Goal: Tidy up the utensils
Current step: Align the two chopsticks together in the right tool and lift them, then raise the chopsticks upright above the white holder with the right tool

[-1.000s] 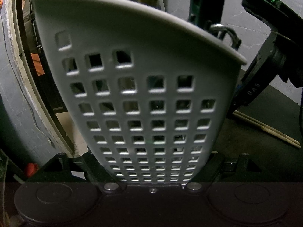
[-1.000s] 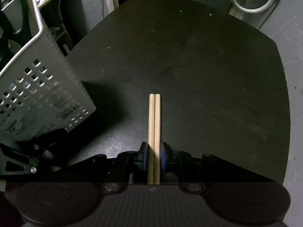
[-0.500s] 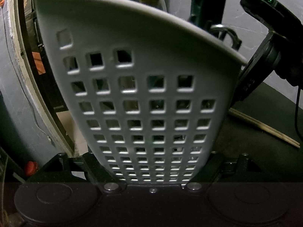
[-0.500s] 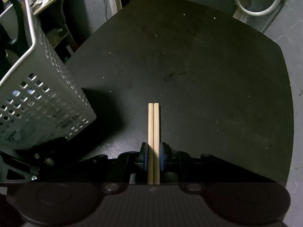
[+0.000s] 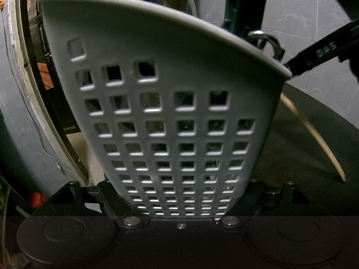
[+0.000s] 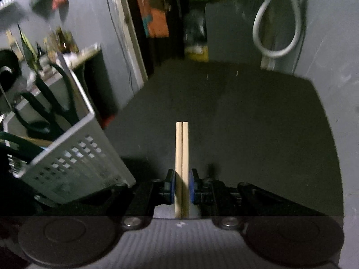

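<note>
The right gripper (image 6: pixel 181 186) is clenched on a pair of wooden chopsticks (image 6: pixel 182 148), which lie side by side and touching between its blue pads (image 6: pixel 171 187). The sticks run straight forward along the fingers, their blunt ends projecting past the fingertips over the dark table (image 6: pixel 258 123); their other ends pass back out of sight beneath the gripper body. In the left wrist view the same chopsticks (image 5: pixel 314 139) appear as a pale curved streak to the right of the basket, slanting down toward the table (image 5: pixel 291 157), with the tapered tips lowest; whether the tips touch the surface cannot be determined. The left gripper (image 5: pixel 181 201) grasps the white perforated utensil basket (image 5: pixel 168 89) at its lower end, its fingers set against either side of the grid wall, which fills most of that view. From the right wrist view the basket (image 6: pixel 74 161) stands to the left of the right gripper, near it but apart, tilted with its open rim raised toward the upper left. Dark-handled scissors (image 6: pixel 51 103) stand inside it, handles upward above the rim. A metal ring with a dark handle (image 5: pixel 264 42) shows just behind the basket rim in the left wrist view; its identity is unclear. The chopsticks are outside the basket, to its right.
</note>
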The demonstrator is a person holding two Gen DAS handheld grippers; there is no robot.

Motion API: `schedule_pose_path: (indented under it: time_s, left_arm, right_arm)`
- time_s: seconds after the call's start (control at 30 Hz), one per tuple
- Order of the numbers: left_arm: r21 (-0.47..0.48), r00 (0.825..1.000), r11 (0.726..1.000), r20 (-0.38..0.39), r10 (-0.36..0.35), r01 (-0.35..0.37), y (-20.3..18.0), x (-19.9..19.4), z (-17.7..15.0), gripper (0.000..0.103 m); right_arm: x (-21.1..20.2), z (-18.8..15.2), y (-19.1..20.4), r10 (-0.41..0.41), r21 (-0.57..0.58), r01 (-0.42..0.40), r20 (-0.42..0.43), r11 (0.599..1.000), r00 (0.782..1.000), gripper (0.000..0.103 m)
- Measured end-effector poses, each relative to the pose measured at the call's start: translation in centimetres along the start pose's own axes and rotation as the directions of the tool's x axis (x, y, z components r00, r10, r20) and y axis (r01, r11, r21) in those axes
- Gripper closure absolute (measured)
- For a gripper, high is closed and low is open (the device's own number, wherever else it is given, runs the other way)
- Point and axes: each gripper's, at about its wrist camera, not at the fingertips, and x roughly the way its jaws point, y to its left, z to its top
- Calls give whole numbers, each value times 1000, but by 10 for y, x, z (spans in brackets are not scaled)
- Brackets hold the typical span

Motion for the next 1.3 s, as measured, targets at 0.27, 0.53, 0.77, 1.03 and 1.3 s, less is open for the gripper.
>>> schedule_pose_path:
  time_s: [0.27,0.53,0.77,1.03,1.3]
  left_arm:
    - [18,1000,1000,-4,-4,4,1,0,2,21]
    - [50,1000,998,-1,-23,23,7,-1,3,21]
    - [87,999,995,9,-41,40,12,-2,2,20]
    - [94,998,994,8,-55,54,15,-1,2,20]
    - [84,998,995,10,-55,54,15,0,1,20]
  right_arm:
    - [-49,-23,11,-37,15,34,301,999,953,89]
    - [-65,-48,23,-131,106,91,469,990,874,89]
    - [-79,-80,33,-205,187,123,524,975,827,89]
    - [-100,-80,38,-252,222,147,586,964,770,89]
    - [-123,-31,55,-175,124,124,685,985,707,89]
